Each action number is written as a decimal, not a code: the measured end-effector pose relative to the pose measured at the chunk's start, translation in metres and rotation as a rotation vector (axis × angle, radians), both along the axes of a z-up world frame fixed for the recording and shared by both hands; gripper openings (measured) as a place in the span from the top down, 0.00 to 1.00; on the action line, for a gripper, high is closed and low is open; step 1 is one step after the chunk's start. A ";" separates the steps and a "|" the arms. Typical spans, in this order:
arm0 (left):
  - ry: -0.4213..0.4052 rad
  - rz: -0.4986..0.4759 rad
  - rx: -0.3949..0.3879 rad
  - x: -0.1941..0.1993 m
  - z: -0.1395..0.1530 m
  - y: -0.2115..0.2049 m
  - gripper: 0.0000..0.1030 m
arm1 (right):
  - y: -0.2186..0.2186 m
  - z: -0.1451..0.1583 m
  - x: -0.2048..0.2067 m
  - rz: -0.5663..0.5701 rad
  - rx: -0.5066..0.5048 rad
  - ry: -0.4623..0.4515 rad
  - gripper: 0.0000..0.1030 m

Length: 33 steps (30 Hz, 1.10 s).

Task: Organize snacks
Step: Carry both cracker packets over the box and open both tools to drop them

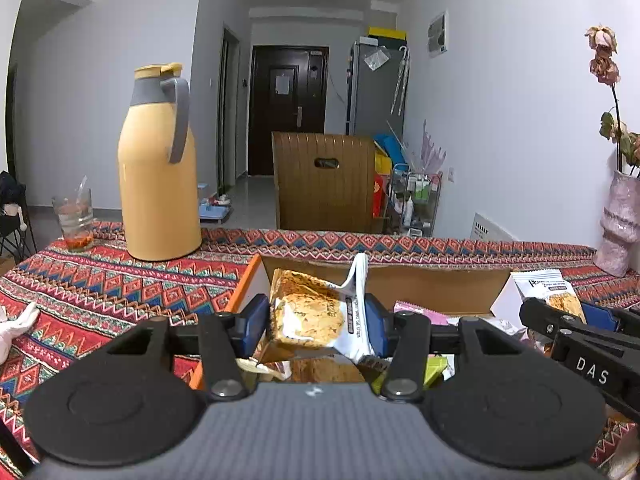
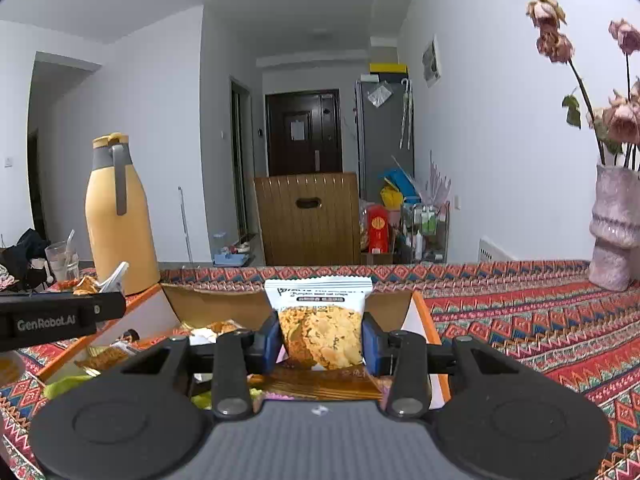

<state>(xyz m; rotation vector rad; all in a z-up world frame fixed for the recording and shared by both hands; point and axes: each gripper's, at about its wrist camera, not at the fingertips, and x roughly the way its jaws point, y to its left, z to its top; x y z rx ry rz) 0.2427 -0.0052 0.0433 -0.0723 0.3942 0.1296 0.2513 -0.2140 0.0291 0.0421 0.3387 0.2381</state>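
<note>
Left tongs (image 1: pixel 316 330): clamped on a crumpled cracker packet (image 1: pixel 310 314) above the cardboard box (image 1: pixel 420 286).
Right tongs (image 2: pixel 320 346): gripping 1 upright cracker pack (image 2: pixel 320 320) over the box.
Progress: several snacks already inside; these 2 not yet dropped in.

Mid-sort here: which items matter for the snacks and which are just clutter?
Job:
left tool, shut on crisp packet
right tool, shut on second packet
cardboard box

Clutter:
yellow flask
glass
pink vase
</note>
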 end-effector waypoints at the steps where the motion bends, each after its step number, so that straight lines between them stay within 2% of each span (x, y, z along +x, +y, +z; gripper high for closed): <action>1: 0.001 -0.004 -0.003 0.000 -0.001 0.000 0.50 | 0.000 -0.001 0.001 0.000 -0.001 0.007 0.62; 3: -0.002 -0.002 -0.008 -0.002 -0.001 0.001 0.43 | 0.001 -0.004 0.002 0.001 -0.007 0.018 0.61; 5: -0.010 0.000 -0.015 -0.002 0.000 0.003 0.43 | 0.001 -0.006 0.003 -0.005 -0.012 0.026 0.61; 6: -0.013 -0.006 -0.022 -0.003 0.000 0.004 0.39 | 0.002 -0.007 0.003 -0.010 -0.013 0.027 0.59; 7: -0.014 -0.004 -0.028 -0.004 0.000 0.005 0.34 | 0.002 -0.007 0.004 -0.014 -0.012 0.031 0.52; 8: -0.018 0.006 -0.029 -0.005 0.000 0.005 0.21 | 0.001 -0.007 0.003 -0.020 -0.008 0.033 0.39; 9: -0.025 0.020 -0.029 -0.006 0.000 0.006 0.12 | 0.000 -0.007 0.003 -0.025 -0.005 0.033 0.32; 10: -0.031 0.029 -0.030 -0.006 0.001 0.006 0.09 | -0.001 -0.007 0.003 -0.030 -0.002 0.033 0.18; 11: -0.033 0.031 -0.033 -0.007 0.002 0.007 0.02 | -0.002 -0.007 0.003 -0.033 0.003 0.032 0.08; 13: -0.042 0.038 -0.041 -0.008 0.002 0.008 0.00 | -0.004 -0.008 0.003 -0.038 0.016 0.036 0.00; 20: -0.033 0.033 -0.051 -0.007 0.002 0.010 0.00 | -0.008 -0.010 0.007 -0.047 0.038 0.062 0.00; 33: -0.031 0.032 -0.058 -0.015 0.016 0.012 0.00 | -0.014 0.007 -0.003 -0.066 0.032 0.034 0.00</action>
